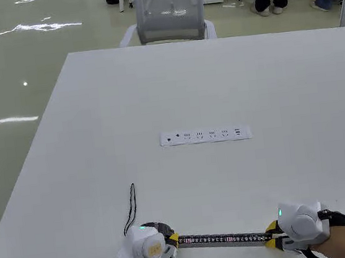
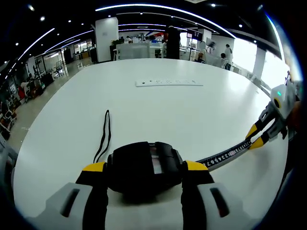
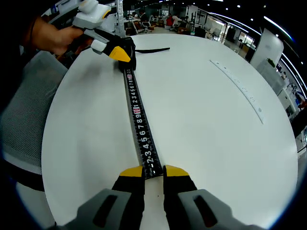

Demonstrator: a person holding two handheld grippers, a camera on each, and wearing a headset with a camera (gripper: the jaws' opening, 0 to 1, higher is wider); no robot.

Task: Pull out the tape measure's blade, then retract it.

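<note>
**Blade out across the table, retraction not yet done**

Left gripper has its yellow-tipped jaws closed on either side of the black tape measure case, clamping it near the front edge of the white table. Right gripper has its jaws drawn together on the free end of the blade, which runs between their tips. The two tools sit well apart, and the printed blade lies flat on the table between them, in a straight line from the case to the right jaws.

By this showing, the first half of the task is well along or complete: a good length of blade is out of the case. I cannot tell whether more pulling is intended. What remains is the return, which I judge means guiding the end back toward the case, not letting it snap.

Counted: two grippers, both gripping; one tape measure with one blade; one thin black wrist strap trailing from the case toward the middle of the table; one white power strip further up the table; one grey mesh chair at the far edge.
</note>
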